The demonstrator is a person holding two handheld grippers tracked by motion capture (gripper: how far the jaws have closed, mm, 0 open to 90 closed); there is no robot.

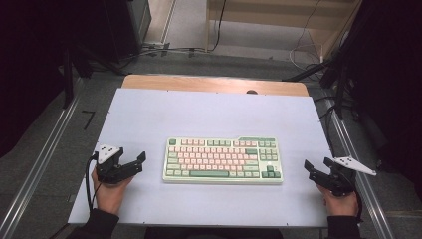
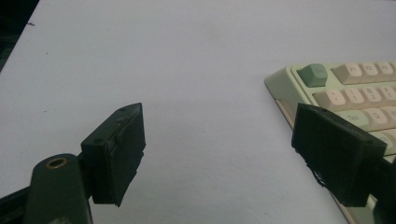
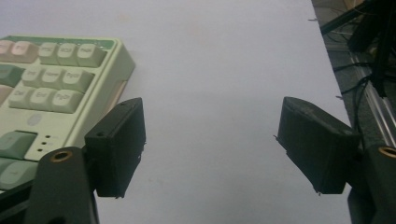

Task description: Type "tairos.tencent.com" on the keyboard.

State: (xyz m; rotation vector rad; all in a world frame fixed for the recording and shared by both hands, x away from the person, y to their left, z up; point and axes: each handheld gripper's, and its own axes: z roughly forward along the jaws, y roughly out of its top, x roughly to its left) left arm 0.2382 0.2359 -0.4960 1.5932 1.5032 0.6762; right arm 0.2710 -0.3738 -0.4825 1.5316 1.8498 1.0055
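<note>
A pale green keyboard with pink and green keys lies in the middle of the white tabletop. My left gripper rests to the keyboard's left, held in a hand, jaws open with nothing between them. In the left gripper view the keyboard's left end shows beside my left gripper. My right gripper sits to the keyboard's right near the table edge, open and holding nothing. The right gripper view shows the keyboard's right end left of my right gripper.
A wooden strip runs along the table's far edge. Metal rails flank the table on both sides. Cables lie on the floor beyond, and dark stands rise at the right.
</note>
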